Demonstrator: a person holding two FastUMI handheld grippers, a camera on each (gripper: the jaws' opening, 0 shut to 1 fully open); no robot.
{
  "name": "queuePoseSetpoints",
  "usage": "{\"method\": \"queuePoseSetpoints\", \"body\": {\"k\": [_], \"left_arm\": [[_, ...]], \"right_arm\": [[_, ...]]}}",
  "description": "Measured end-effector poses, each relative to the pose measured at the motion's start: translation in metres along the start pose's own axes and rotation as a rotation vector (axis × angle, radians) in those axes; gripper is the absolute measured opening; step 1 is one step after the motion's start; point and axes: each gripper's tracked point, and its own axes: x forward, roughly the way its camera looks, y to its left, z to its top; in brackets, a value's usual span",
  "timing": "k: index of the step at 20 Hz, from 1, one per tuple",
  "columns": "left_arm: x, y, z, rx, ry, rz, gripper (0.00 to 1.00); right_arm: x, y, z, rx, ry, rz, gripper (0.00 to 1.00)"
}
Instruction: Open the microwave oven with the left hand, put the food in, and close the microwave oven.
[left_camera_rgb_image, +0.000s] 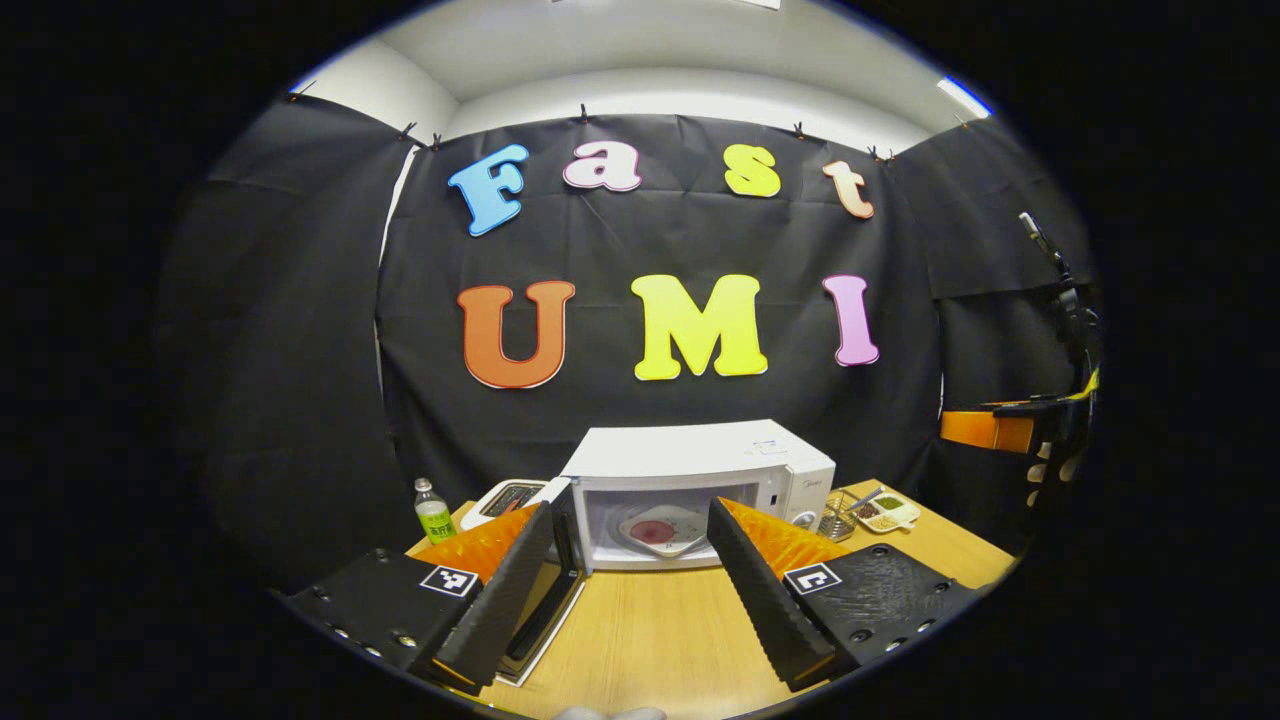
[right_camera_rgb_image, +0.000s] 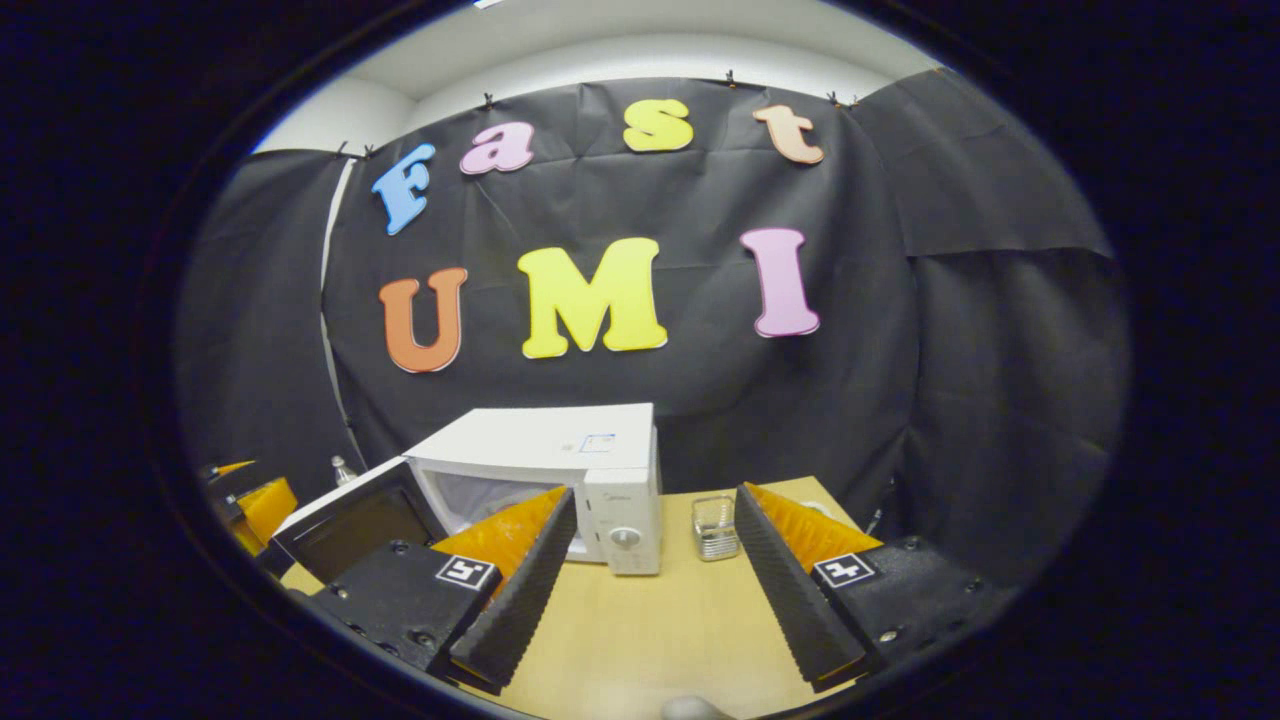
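The white microwave (left_camera_rgb_image: 700, 465) stands at the back of the wooden table (left_camera_rgb_image: 660, 640). Its door (left_camera_rgb_image: 560, 585) is swung open to the left. Inside sits a white plate with red food (left_camera_rgb_image: 655, 530). My left gripper (left_camera_rgb_image: 635, 660) is open in front of the cavity, holding nothing, and its left finger overlaps the open door. In the right gripper view the microwave (right_camera_rgb_image: 560, 460) is at left centre with its door (right_camera_rgb_image: 350, 520) open. My right gripper (right_camera_rgb_image: 660, 655) is open and empty, off to the microwave's right, and appears at the far right of the left gripper view (left_camera_rgb_image: 1040, 430).
A green-labelled bottle (left_camera_rgb_image: 433, 512) and a white appliance (left_camera_rgb_image: 505, 497) stand left of the microwave. On its right are a small wire basket (left_camera_rgb_image: 838, 520) and a tray of condiments (left_camera_rgb_image: 885, 512). The basket (right_camera_rgb_image: 712, 527) lies between my right fingers.
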Motion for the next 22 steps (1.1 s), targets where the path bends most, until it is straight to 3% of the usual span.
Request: {"method": "queuePoseSetpoints", "body": {"k": [1,2,3,4,5,6,7,9,10,11,12,13,14,15,16,19,20,22], "left_arm": [[0.001,-0.002,0.002,-0.001,-0.007,-0.005,0.95],[0.004,-0.002,0.005,0.0,-0.014,-0.006,0.95],[0.004,-0.001,0.004,0.002,-0.011,-0.007,0.93],[0.005,-0.003,0.002,0.004,-0.007,-0.014,0.8],[0.001,-0.002,0.0,0.003,-0.004,-0.018,0.88],[0.002,-0.002,0.0,0.003,0.002,-0.023,0.73],[0.001,-0.003,-0.003,0.001,0.008,-0.029,0.71],[0.001,-0.004,-0.002,0.0,0.006,-0.044,0.7],[-0.001,0.003,0.002,0.015,-0.013,-0.022,0.52],[-0.001,0.01,0.004,0.03,-0.021,-0.006,0.35],[-0.001,0.015,0.001,0.035,-0.012,0.006,0.17],[-0.003,0.013,-0.002,0.022,-0.009,-0.027,0.0],[-0.001,0.009,-0.001,0.002,-0.015,-0.054,0.0],[-0.004,0.012,0.004,0.005,-0.029,-0.065,0.0],[-0.008,0.02,0.01,0.028,-0.05,-0.064,0.0],[-0.013,0.055,0.01,0.074,-0.057,-0.02,0.0],[-0.015,0.07,0.005,0.089,-0.045,0.004,0.0],[-0.018,0.109,-0.006,0.098,-0.023,0.088,0.0]], "right_arm": [[-0.006,-0.008,0.003,-0.012,0.001,-0.011,0.91],[-0.013,-0.019,0.008,-0.018,-0.005,-0.032,0.92],[-0.017,-0.028,0.014,-0.016,-0.016,-0.051,1.0],[-0.022,-0.032,0.016,-0.009,-0.023,-0.064,1.0],[-0.025,-0.035,0.017,-0.006,-0.031,-0.068,0.92],[-0.028,-0.035,0.018,-0.01,-0.034,-0.069,0.91],[-0.03,-0.036,0.017,-0.022,-0.027,-0.067,1.0],[-0.034,-0.038,0.014,-0.029,-0.011,-0.068,1.0],[-0.035,-0.039,0.015,-0.023,-0.01,-0.067,0.92],[-0.036,-0.039,0.014,-0.011,-0.002,-0.067,1.0],[-0.037,-0.04,0.012,-0.001,0.006,-0.068,1.0],[-0.037,-0.04,0.011,0.007,0.012,-0.068,0.92],[-0.037,-0.039,0.011,0.007,0.016,-0.067,1.0],[-0.038,-0.037,0.012,0.001,0.02,-0.061,0.92],[-0.039,-0.036,0.014,-0.006,0.016,-0.059,1.0],[-0.041,-0.027,0.02,-0.024,0.005,-0.047,1.0],[-0.041,-0.024,0.019,-0.026,0.007,-0.041,0.92],[-0.042,-0.017,0.019,-0.023,0.011,-0.029,0.92]]}}
